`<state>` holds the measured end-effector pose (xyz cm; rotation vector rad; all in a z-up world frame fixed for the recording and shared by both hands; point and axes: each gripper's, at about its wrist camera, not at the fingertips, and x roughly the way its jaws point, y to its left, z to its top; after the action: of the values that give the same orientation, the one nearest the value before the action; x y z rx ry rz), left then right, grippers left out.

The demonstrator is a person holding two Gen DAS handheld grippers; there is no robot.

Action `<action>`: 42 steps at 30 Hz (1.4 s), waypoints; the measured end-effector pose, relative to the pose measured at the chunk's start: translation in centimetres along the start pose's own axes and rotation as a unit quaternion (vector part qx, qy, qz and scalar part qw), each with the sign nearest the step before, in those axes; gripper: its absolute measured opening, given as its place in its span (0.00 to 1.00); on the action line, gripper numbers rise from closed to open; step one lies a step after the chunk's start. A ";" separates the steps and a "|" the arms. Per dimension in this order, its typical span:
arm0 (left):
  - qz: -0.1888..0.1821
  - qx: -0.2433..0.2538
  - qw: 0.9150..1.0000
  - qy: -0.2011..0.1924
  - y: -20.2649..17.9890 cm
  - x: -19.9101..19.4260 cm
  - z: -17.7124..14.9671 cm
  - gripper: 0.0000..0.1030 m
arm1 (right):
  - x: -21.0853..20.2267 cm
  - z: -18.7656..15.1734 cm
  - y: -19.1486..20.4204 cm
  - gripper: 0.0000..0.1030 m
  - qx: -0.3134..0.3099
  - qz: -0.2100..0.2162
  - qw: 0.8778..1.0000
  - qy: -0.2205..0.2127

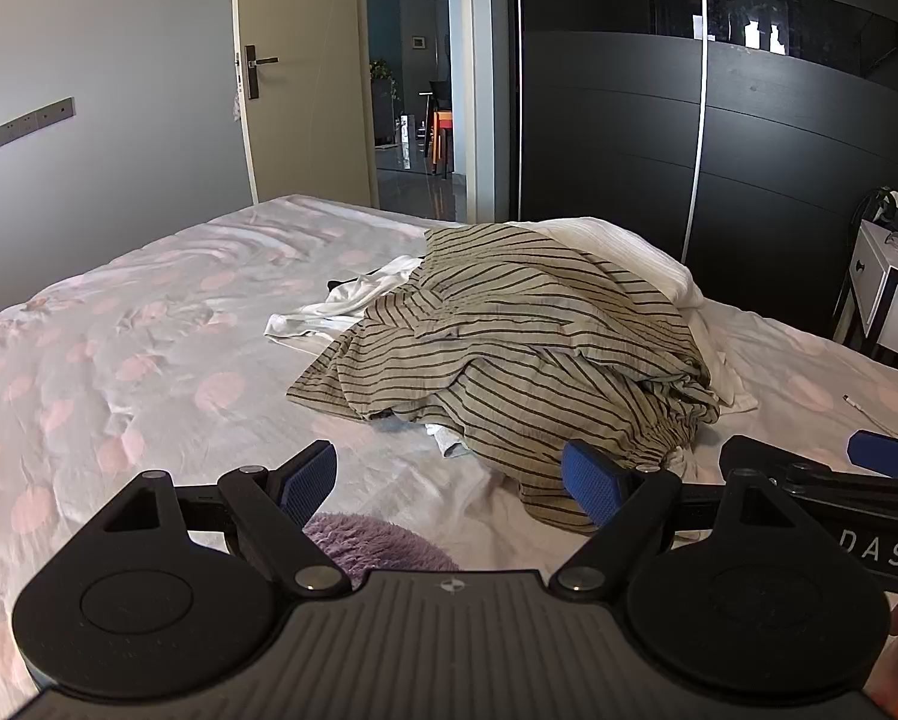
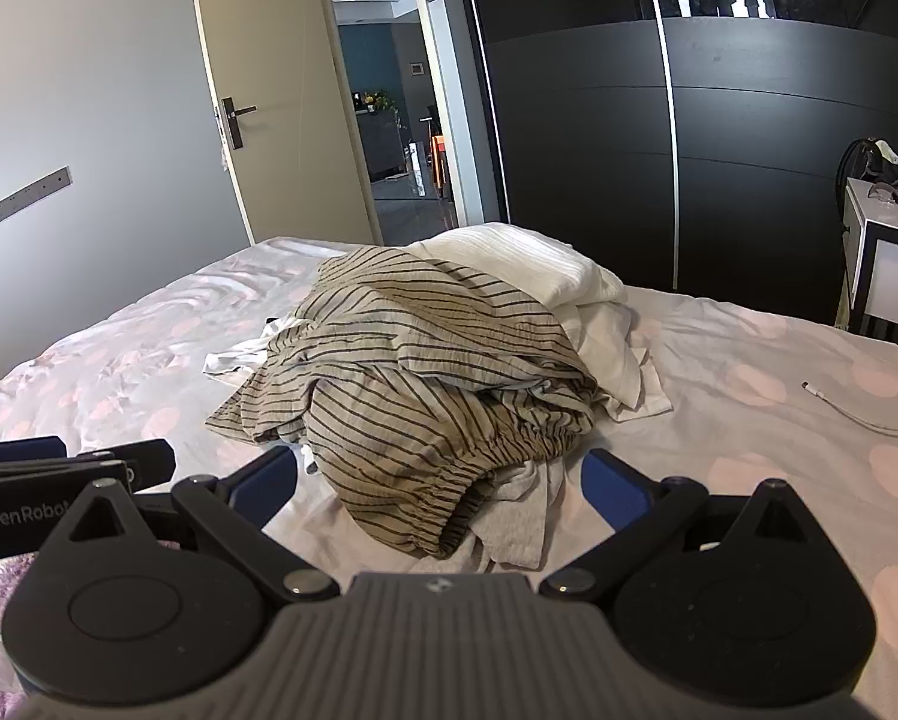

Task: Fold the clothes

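Observation:
A crumpled beige garment with dark stripes (image 1: pixel 508 336) lies in a heap on the bed, on top of white clothes (image 1: pixel 622 252). It also shows in the right wrist view (image 2: pixel 425 360), with its elastic hem nearest me and a light grey piece (image 2: pixel 514 516) under it. My left gripper (image 1: pixel 449 486) is open and empty, just short of the heap's near edge. My right gripper (image 2: pixel 440 489) is open and empty, its jaws standing either side of the striped hem. Each gripper shows at the edge of the other's view.
The bed sheet (image 1: pixel 149 360) is pale with pink dots. A purple fluffy item (image 1: pixel 371 543) lies under my left gripper. A white cable (image 2: pixel 856 414) lies on the bed at right. A white nightstand (image 2: pixel 886 264), a dark wardrobe (image 2: pixel 748 150) and an open door (image 2: pixel 251 90) stand behind.

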<state>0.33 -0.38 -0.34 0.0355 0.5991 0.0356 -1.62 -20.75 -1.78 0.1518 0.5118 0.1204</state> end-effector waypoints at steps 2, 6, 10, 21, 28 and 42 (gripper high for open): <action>-0.001 -0.001 1.000 0.000 0.0 0.0 0.0 0.80 | 0.1 0.0 0.0 0.99 0.000 0.000 1.000 0.000; -0.001 0.000 1.000 0.001 -0.1 0.0 -0.1 0.80 | 0.2 0.0 0.0 0.99 -0.001 0.001 1.000 0.001; -0.001 0.001 1.000 0.002 0.0 0.0 -0.1 0.80 | 0.2 0.1 0.0 0.99 -0.001 0.002 1.000 0.001; 0.002 -0.001 1.000 0.003 0.0 0.0 -0.2 0.80 | 0.1 -0.1 0.1 0.99 -0.003 0.005 1.000 0.001; 0.003 0.001 1.000 0.005 0.0 0.1 -0.3 0.80 | 0.1 -0.1 0.0 0.99 -0.003 0.006 1.000 0.001; 0.006 0.002 1.000 0.010 0.3 0.3 -0.4 0.80 | 0.3 0.1 0.2 0.99 -0.013 0.032 0.999 0.015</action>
<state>0.38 -0.04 -0.84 0.0419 0.6192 0.0468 -1.29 -20.53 -1.78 0.1404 0.5353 0.1924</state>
